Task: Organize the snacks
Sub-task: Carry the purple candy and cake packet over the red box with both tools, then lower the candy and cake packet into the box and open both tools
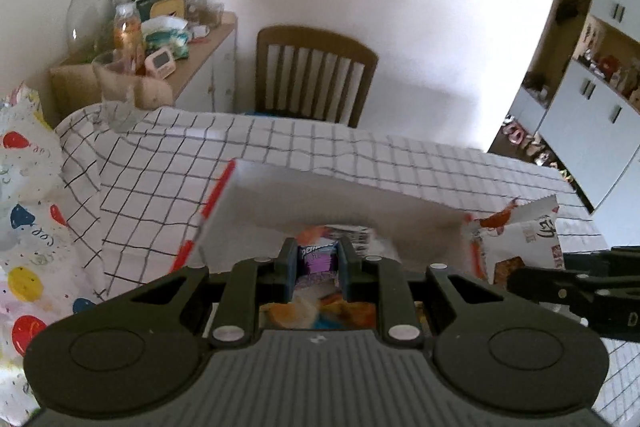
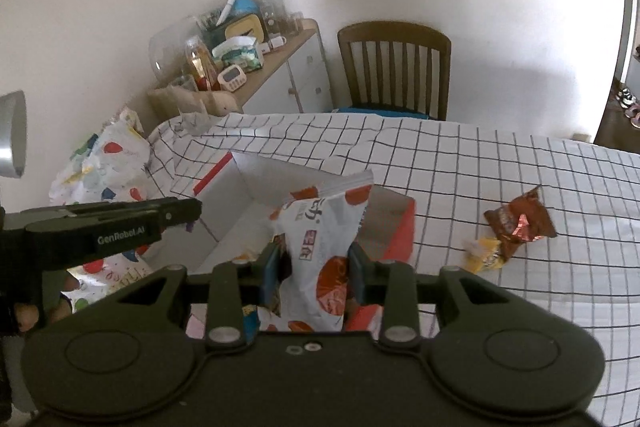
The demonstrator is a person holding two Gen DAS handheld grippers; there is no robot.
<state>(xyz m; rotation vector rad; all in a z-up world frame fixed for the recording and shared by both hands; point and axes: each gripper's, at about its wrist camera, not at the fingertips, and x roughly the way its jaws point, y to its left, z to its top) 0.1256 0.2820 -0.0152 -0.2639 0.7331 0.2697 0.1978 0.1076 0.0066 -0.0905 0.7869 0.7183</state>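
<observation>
Both grippers are carrying snacks over the open box for dropping inside: left gripper pinching a purple packet, right gripper clamping a white-and-orange bag. Two packets are lying right of the box.

Each gripper was black plastic. The left gripper had two big round bumps at the lower corners of the frame, a ribbed grey middle, shiny silver screws and blue-padded fingers. The right gripper looked the same. White letters read "GenRobot.AI" on the tool at the left.
</observation>
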